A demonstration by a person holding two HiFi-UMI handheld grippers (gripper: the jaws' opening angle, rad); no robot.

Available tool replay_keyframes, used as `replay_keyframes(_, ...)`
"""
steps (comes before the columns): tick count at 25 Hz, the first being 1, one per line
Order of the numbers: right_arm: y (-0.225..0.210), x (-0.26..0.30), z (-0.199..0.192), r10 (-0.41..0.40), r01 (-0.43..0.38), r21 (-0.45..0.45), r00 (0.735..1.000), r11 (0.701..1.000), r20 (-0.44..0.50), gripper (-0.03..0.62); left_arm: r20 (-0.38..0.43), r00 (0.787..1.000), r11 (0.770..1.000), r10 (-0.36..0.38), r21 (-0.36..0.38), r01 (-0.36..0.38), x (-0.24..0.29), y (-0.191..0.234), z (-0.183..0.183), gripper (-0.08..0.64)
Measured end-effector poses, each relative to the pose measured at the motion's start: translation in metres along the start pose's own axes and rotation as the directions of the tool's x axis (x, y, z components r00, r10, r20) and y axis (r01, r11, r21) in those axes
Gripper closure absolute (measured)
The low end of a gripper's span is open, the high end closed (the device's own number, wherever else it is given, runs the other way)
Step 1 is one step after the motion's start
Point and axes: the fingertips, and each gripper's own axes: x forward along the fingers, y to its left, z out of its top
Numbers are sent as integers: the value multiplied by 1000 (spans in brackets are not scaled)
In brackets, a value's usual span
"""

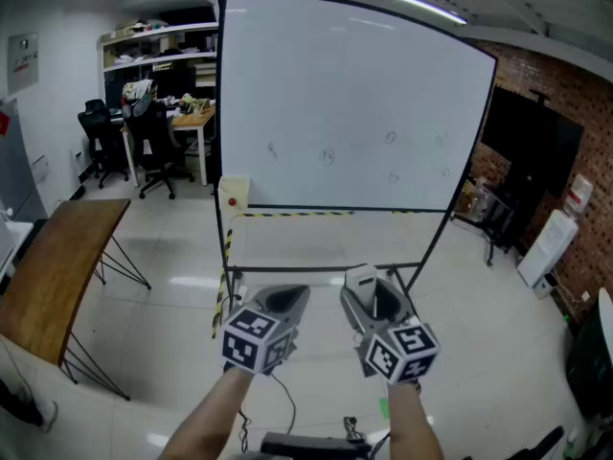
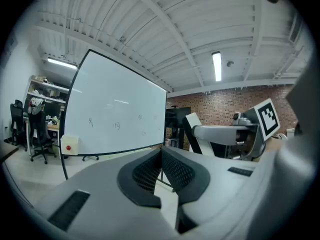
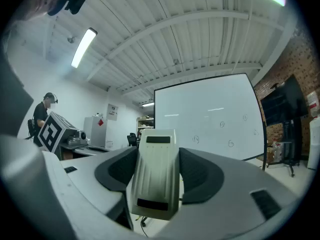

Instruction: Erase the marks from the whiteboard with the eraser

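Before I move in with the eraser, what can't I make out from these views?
- The marks on the whiteboard: too small and faint in every view to read.
- The eraser wiping face: turned away in the right gripper view; only its ribbed back shows.
- The stand base: head view, partly behind the left gripper and right gripper.

The left forearm (image 1: 213, 418) and right forearm (image 1: 414, 427) reach forward side by side, each wrist directly behind its gripper. The left gripper (image 1: 287, 298) (image 2: 161, 156) points ahead with its jaws pressed together. Its ribbed pads (image 2: 176, 171) meet along a thin seam with nothing between them. Just to its right, level with it and a little apart, the right gripper (image 1: 369, 293) (image 3: 156, 176) has its jaws clamped on the eraser (image 1: 360, 281) (image 3: 155, 184). The eraser lies lengthwise between the pads and juts past the tips. Each gripper carries a marker cube (image 1: 254, 338) at its rear, nearest the wrist.
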Motion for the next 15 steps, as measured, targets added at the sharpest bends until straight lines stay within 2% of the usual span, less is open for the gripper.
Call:
replay_keyframes(8, -25, 38, 12, 31, -30, -7, 999, 1000, 35, 331, 22, 999, 999, 23, 21, -24, 30, 32, 23, 566)
replay_keyframes(15, -73, 87, 12, 69, -69, 14, 997, 997, 46, 331, 21, 997, 996, 80, 32, -81, 88, 65, 29, 566)
